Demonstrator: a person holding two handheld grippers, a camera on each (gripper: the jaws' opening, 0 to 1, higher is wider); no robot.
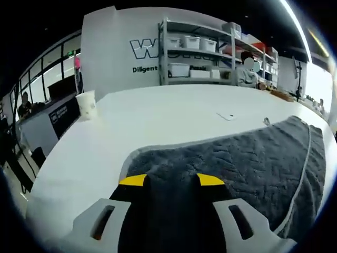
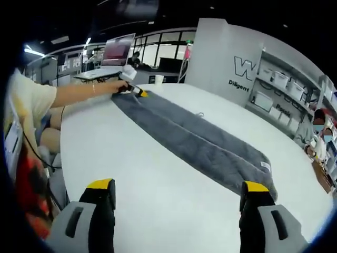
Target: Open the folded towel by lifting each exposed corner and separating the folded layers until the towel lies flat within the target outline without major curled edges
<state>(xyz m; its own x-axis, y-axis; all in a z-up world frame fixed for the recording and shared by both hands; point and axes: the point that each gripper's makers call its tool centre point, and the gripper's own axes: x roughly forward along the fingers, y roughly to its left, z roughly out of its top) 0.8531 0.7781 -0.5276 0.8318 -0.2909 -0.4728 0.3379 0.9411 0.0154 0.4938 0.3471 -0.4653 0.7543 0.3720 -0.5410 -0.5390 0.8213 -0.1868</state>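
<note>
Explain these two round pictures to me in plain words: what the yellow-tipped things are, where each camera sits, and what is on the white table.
No robot here: a person holds a pair of tongs in each hand, and a fisheye camera rides on each pair, looking forward along its yellow-tipped jaws.

In the left gripper view, the left tongs rest over one end of a grey towel. Whether they pinch it cannot be told. A paper cup stands further off on the white table.

In the right gripper view, the right tongs are wide open and hold nothing, with the near end of the towel by the right-hand jaw. The towel lies as a long folded strip. At its far end, the person's hand holds the left tongs.
</note>
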